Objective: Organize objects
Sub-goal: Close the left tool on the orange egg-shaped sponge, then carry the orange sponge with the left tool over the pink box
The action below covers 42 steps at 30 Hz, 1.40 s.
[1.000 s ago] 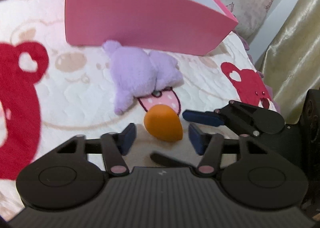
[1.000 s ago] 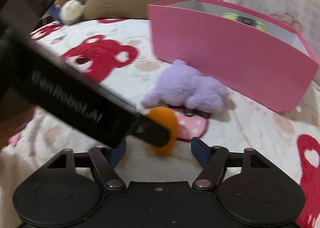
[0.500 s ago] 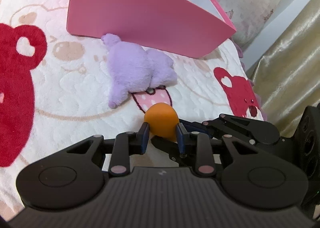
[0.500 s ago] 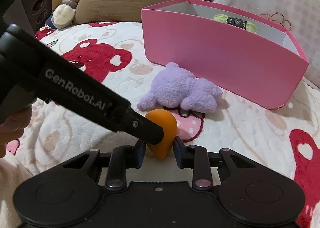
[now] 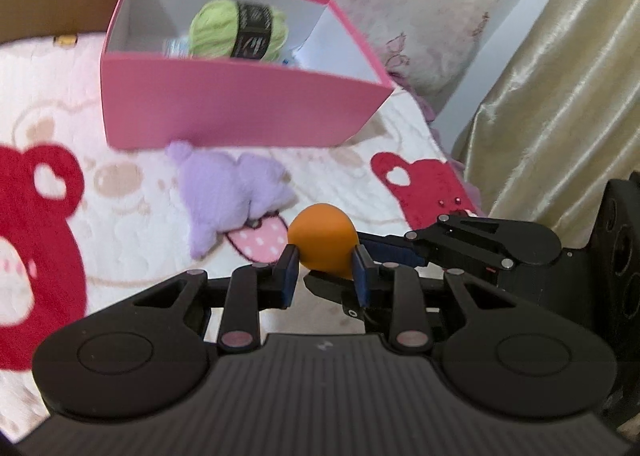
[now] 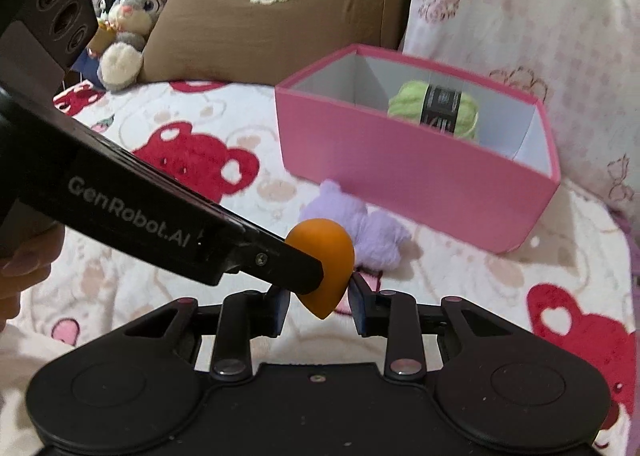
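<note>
An orange teardrop sponge (image 5: 322, 240) is held off the blanket by both grippers at once. My left gripper (image 5: 325, 276) is shut on its sides. My right gripper (image 6: 320, 302) is shut on it too, around the pointed lower end of the sponge (image 6: 326, 268). The left gripper's body crosses the right wrist view from the left. A purple plush toy (image 5: 230, 192) lies on the blanket just beyond the sponge, in front of a pink box (image 5: 240, 104). The plush (image 6: 360, 224) and the box (image 6: 400, 164) also show in the right wrist view. A green yarn ball (image 5: 238, 30) lies inside the box.
A white blanket with red bears (image 5: 60, 216) covers the bed. A brown pillow (image 6: 280, 16) and a grey bunny toy (image 6: 128, 24) lie at the back left. A floral pillow (image 5: 400, 8) stands behind the box. A gold curtain (image 5: 560, 96) hangs at the right.
Both grippers closed on the orange sponge and lifted it off the blanket. The views now look down into the pink box from higher up.
</note>
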{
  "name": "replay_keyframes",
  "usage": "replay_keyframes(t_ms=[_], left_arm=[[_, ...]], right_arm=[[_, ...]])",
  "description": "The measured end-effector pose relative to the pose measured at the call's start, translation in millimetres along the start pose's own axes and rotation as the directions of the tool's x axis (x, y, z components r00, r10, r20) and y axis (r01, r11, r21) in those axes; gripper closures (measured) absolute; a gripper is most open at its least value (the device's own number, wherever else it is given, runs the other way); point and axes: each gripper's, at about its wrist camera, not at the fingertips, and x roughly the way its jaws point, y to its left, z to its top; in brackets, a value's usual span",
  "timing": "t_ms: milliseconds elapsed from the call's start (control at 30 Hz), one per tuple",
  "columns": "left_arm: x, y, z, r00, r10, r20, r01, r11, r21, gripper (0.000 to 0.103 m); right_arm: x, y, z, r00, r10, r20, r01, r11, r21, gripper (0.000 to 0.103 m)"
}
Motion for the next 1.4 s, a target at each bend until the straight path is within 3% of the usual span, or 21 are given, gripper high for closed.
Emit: replay_keyframes(t_ms=[400, 767, 1033, 1400], left_arm=[[-31.8, -27.6, 48.3, 0.995, -0.086, 0.044, 0.082, 0.993, 0.083, 0.076], [-24.0, -44.5, 112.4, 0.992, -0.112, 0.054, 0.103, 0.985, 0.136, 0.076], [21.7, -16.5, 160.4, 0.99, -0.138, 0.001, 0.137, 0.989, 0.057, 0.075], [88.6, 13.1, 200.0, 0.992, -0.123, 0.025, 0.124, 0.991, -0.042, 0.075]], right_arm=[[-45.6, -20.2, 46.5, 0.998, -0.041, 0.052, 0.038, 0.997, 0.062, 0.067], [-55.9, -53.3, 90.0, 0.991, -0.103, 0.084, 0.095, 0.991, 0.092, 0.067], [-14.8, -88.7, 123.0, 0.992, -0.125, 0.027, 0.12, 0.982, 0.143, 0.068], [53.3, -121.3, 142.0, 0.978, -0.205, -0.025, 0.207, 0.968, 0.142, 0.067]])
